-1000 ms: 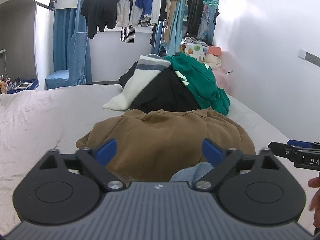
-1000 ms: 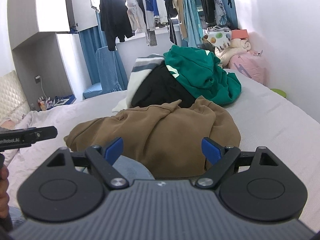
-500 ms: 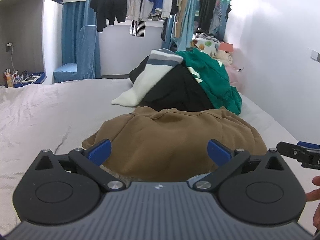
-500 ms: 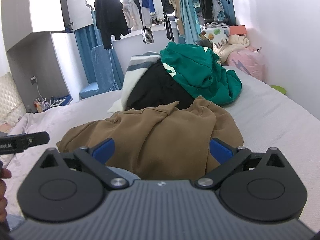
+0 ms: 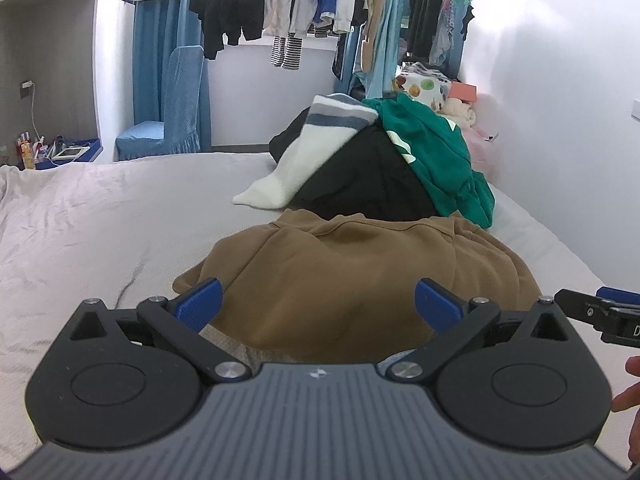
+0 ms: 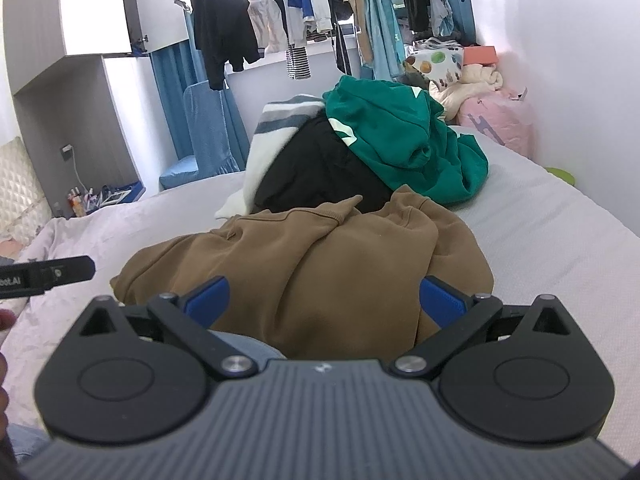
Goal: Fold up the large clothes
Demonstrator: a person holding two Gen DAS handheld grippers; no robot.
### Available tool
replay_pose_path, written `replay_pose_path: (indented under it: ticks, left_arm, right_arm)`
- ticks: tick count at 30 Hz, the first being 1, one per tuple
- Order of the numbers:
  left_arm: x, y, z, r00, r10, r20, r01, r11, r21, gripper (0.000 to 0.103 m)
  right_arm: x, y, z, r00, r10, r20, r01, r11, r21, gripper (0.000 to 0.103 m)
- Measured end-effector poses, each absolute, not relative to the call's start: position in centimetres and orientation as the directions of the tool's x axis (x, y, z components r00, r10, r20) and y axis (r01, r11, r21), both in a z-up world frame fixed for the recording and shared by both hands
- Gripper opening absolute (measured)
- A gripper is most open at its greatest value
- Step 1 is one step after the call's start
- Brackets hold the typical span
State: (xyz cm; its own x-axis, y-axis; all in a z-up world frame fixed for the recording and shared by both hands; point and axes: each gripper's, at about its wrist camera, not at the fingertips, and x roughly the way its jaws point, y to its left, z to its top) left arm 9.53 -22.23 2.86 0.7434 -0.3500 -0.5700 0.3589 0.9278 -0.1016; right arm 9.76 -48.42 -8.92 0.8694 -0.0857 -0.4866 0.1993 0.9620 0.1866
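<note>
**Both claws spread over the brown sweatshirt**

A bedroom: a wide bed point(image 5: 100, 216) under a pale sheet, a white wall along its right side, and a rail of hanging clothes point(image 5: 312, 4) at the far end by a blue-covered chair point(image 5: 176, 108).

I hold both claws low and level at the near edge of the bed, side by side, pointing down its length. My left claw point(image 5: 319, 300) sits left of my right claw point(image 6: 324, 300); each shows at the edge of the other's view.

The brown sweatshirt point(image 5: 360, 276) lies crumpled in a heap straight ahead of both claws, on the right half of the bed. Left of it the sheet runs bare and wrinkled toward the headboard side; to the right a narrower strip of sheet reaches the wall. Just behind it a pile of a green hoodie point(image 6: 400, 144), a black garment point(image 6: 316, 168) and a white striped piece point(image 5: 316, 152) blocks the far side.

Both claws are spread wide, blue pads apart, gripping nothing. Whether the pads touch the brown fabric I cannot tell.
</note>
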Motion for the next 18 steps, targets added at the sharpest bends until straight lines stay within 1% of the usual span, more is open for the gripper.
replay_pose_path:
  ticks: [18]
  left_arm:
    - [8.64, -22.09, 2.69, 0.74, -0.358, -0.57, 0.367, 0.924, -0.104, 0.103]
  right_arm:
    - [9.44, -48.1, -9.13, 0.863, -0.077, -0.5, 0.189, 0.966, 0.177, 0.103]
